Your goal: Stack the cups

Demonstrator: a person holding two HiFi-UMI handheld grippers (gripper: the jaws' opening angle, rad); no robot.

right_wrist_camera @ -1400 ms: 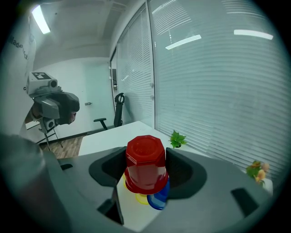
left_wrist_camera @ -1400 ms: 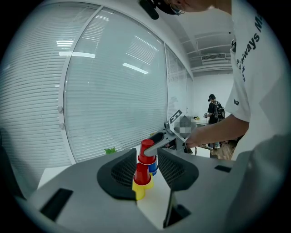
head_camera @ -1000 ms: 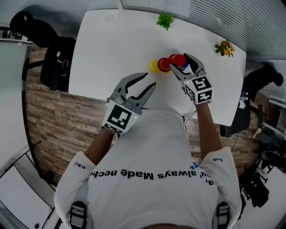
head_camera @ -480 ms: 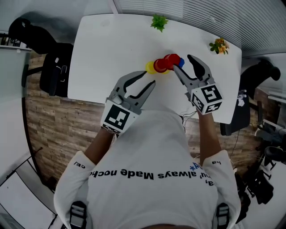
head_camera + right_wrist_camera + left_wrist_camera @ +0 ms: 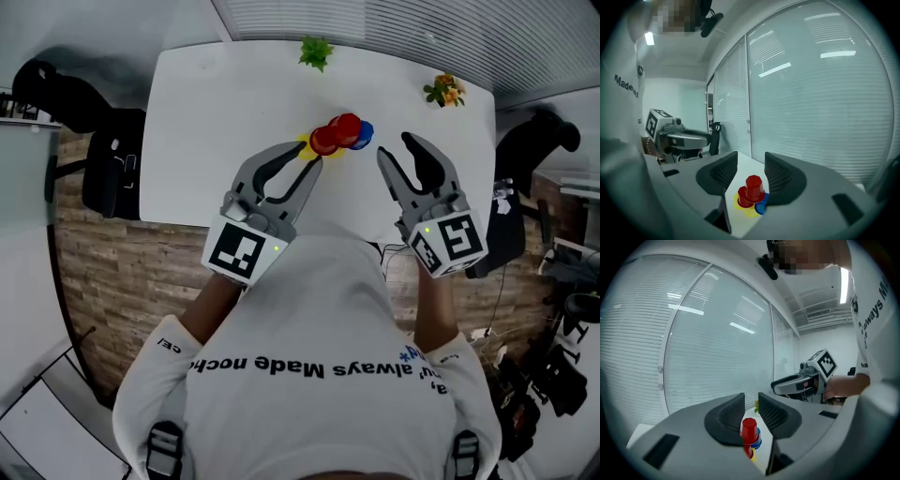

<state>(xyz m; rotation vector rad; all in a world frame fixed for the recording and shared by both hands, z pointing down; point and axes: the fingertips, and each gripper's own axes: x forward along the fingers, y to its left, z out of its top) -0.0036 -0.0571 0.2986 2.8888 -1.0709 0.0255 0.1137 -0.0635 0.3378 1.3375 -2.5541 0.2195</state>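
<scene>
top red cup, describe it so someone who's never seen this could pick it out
Find the white table, then the small cluster of cups on it. It is the red cup standing highest, above the other red cup and the blue cup.

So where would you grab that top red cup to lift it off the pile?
Probably across the side walls of the top red cup, coming in level from the table's near edge. It stands upside down, narrow end up, on the other cups, so its sides stand clear.
</scene>
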